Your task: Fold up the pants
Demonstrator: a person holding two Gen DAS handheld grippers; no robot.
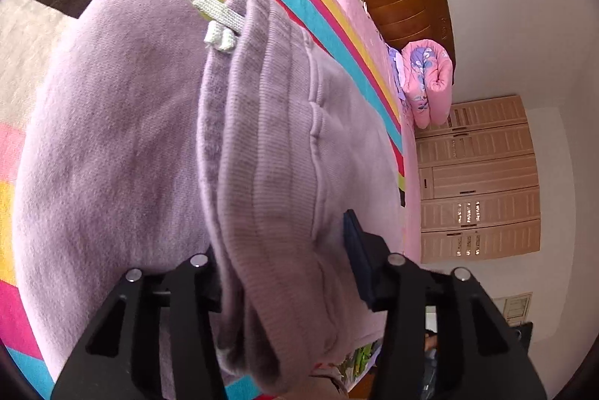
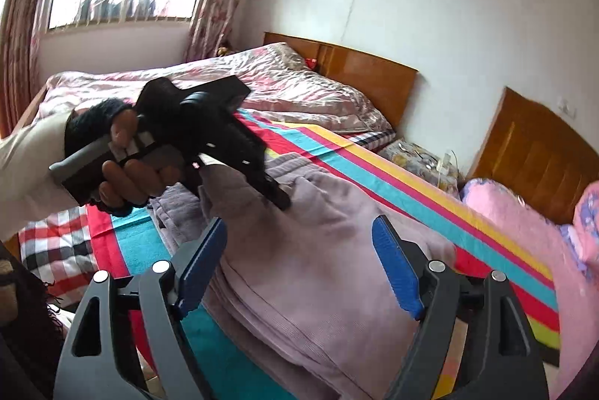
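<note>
The soft, floppy pants (image 2: 318, 250) are lying bunched on the striped bed (image 2: 430, 183), the left gripper (image 1: 288, 272) straddling their ribbed waistband without clearly pinching, the right gripper (image 2: 299, 265) gaping empty above.

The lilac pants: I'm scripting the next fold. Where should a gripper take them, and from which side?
Grip the pants at the thick ribbed waistband, coming along the bed from its near end. It stands up as a raised ridge, so jaws can straddle it.
</note>
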